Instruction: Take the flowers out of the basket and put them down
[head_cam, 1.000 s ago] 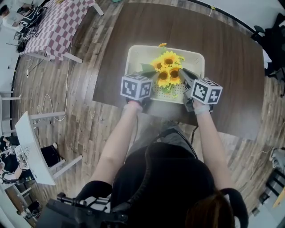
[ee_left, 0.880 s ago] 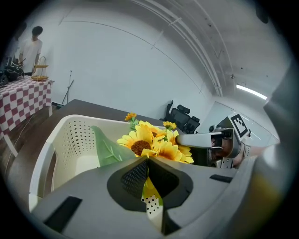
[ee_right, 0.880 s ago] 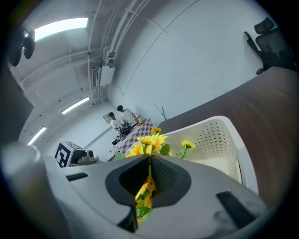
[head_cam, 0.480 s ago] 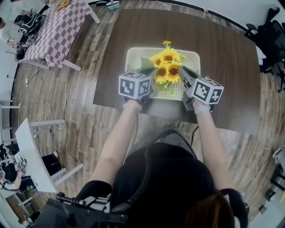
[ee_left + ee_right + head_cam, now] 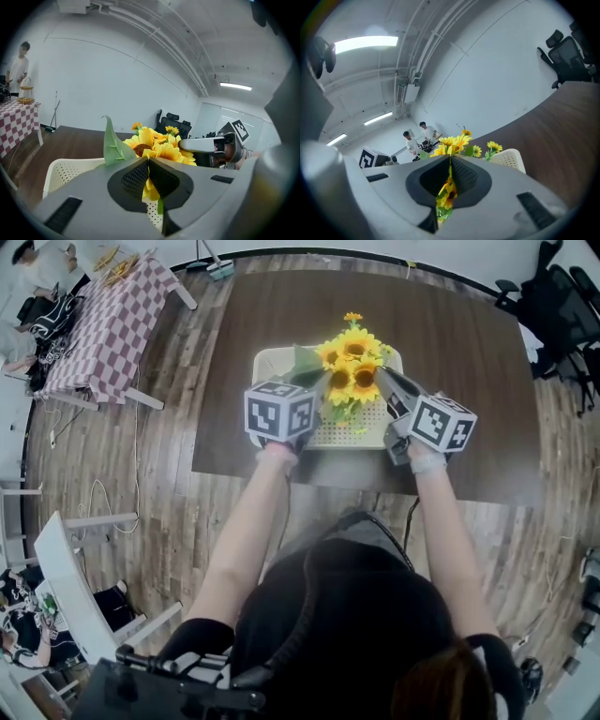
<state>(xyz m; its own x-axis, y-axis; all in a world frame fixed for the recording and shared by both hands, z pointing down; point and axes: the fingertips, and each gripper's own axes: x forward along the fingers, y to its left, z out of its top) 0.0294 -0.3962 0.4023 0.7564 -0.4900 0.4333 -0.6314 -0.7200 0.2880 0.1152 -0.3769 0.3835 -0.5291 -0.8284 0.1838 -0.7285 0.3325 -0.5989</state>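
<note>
A bunch of yellow sunflowers [image 5: 352, 367] with green leaves stands up over a cream perforated basket [image 5: 272, 367] on the dark brown table [image 5: 469, 334]. My left gripper [image 5: 323, 388] comes at the bunch from the left and my right gripper [image 5: 382, 379] from the right. Both are shut low on the bunch. In the left gripper view the sunflowers [image 5: 154, 147] rise just behind the left gripper [image 5: 149, 160], with a petal and a green stem showing in its seam; the basket [image 5: 70, 171] lies below. In the right gripper view blooms and leaves sit between the right gripper's [image 5: 450, 159] closed jaws.
A red-checkered table [image 5: 103, 324] stands at the far left on the wood floor. Black office chairs [image 5: 553, 306] are at the far right. A white desk [image 5: 66, 568] sits near left. People [image 5: 417, 136] stand in the background.
Both grippers and the sunflower bunch have shifted up the picture, toward the basket's far side. The jaws stay shut throughout.
</note>
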